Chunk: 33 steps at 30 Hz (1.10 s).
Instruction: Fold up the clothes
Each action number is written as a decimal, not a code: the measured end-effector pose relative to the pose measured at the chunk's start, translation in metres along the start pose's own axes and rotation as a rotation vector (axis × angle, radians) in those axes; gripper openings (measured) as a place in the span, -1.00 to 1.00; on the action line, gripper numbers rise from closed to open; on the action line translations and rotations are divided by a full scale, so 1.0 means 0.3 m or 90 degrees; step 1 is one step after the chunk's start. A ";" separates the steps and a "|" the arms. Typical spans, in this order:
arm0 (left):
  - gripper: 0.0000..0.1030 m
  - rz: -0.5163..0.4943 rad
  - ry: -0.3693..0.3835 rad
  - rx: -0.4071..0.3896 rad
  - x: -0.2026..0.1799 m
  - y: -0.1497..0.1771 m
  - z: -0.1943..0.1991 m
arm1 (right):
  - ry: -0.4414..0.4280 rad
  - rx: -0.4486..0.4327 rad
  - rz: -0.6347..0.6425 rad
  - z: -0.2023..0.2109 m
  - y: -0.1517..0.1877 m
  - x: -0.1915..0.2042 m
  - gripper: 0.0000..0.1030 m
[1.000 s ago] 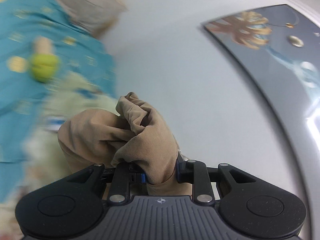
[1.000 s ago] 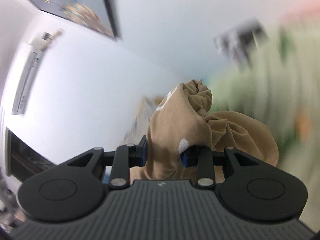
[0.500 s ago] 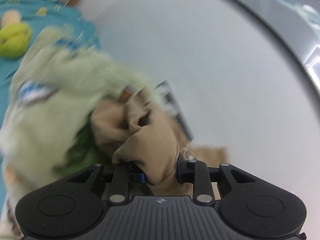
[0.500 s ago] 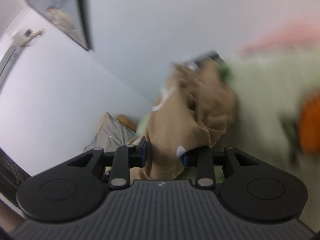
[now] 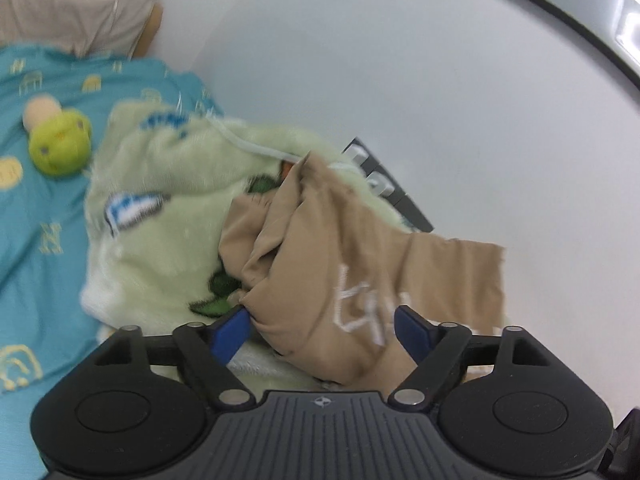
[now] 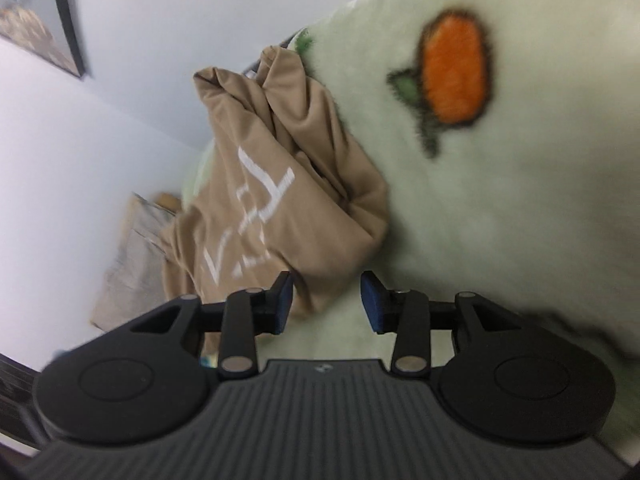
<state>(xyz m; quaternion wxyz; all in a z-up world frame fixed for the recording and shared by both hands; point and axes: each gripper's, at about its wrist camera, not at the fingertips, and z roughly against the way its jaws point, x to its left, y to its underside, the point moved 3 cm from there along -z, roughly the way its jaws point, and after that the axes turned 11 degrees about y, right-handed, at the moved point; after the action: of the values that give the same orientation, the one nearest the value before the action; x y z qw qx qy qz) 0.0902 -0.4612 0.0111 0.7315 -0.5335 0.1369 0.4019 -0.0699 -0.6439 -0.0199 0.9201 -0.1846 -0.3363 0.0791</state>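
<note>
A tan garment with white lettering [image 5: 320, 264] lies bunched on a pale green fleece blanket [image 5: 168, 216]. My left gripper [image 5: 322, 328] is open, its blue pads wide on either side of the cloth. In the right wrist view the same tan garment [image 6: 280, 184] lies crumpled on the green blanket [image 6: 500, 220], just ahead of my right gripper [image 6: 326, 300], which is open with the cloth's lower edge between the pads.
A teal patterned bedsheet [image 5: 44, 216] with a small green plush toy [image 5: 58, 142] lies left. A beige pillow [image 5: 76, 8] sits at the head by the white wall. A dark flat object [image 5: 384, 184] pokes out behind the blanket. A framed picture [image 6: 48, 24] hangs on the wall.
Both grippers came down with the tan garment onto the green blanket and opened, letting it go. The garment now rests on the blanket.
</note>
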 end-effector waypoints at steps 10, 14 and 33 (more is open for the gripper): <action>0.99 -0.230 -0.035 -0.113 -0.319 0.099 0.505 | -0.086 -0.115 0.165 0.424 0.125 0.093 -0.20; 0.99 -0.278 -0.061 -0.161 -0.389 0.173 0.684 | -0.112 -0.178 0.221 0.546 0.179 0.094 0.35; 0.99 -0.304 -0.120 -0.243 -0.330 0.397 0.962 | -0.095 -0.449 0.434 0.694 0.555 0.176 0.87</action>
<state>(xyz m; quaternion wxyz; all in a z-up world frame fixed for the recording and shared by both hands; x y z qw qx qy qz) -0.1263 -0.2352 0.1071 0.7014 -0.6385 -0.1385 0.2851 -0.1683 -0.4170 0.0928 0.6963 -0.5783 -0.3283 0.2701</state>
